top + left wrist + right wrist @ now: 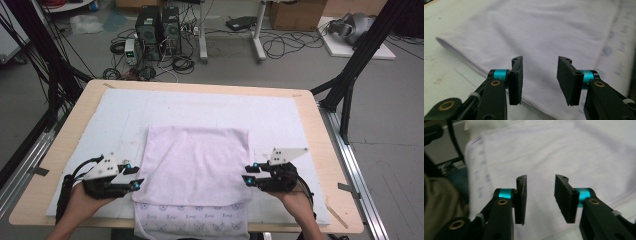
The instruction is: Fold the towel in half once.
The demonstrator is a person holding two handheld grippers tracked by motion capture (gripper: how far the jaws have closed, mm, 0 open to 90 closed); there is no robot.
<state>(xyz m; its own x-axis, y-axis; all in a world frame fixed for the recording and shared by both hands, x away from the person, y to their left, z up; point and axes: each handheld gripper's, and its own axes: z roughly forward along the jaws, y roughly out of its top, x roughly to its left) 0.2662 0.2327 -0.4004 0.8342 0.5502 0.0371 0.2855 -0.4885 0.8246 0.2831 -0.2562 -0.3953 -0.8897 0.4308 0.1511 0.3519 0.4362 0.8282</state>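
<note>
A pale lilac towel (197, 165) lies folded on the white mat, its printed hem (192, 217) hanging over the table's near edge. My left gripper (134, 179) hovers at the towel's left edge, jaws apart with nothing between them. In the left gripper view the towel (544, 37) spreads beneath the open left gripper (539, 80). My right gripper (248, 176) sits at the towel's right edge, also open and empty. The right gripper view shows the towel (554, 152) under the parted right gripper (540, 198), the printed hem (480, 167) at the left.
The white mat (125, 110) covers most of the wooden table (320, 150). Black frame legs (350, 75) stand at the table's far corners. Computers and cables (157, 35) clutter the floor behind. A dark cable (454, 140) crosses the right gripper view's upper left.
</note>
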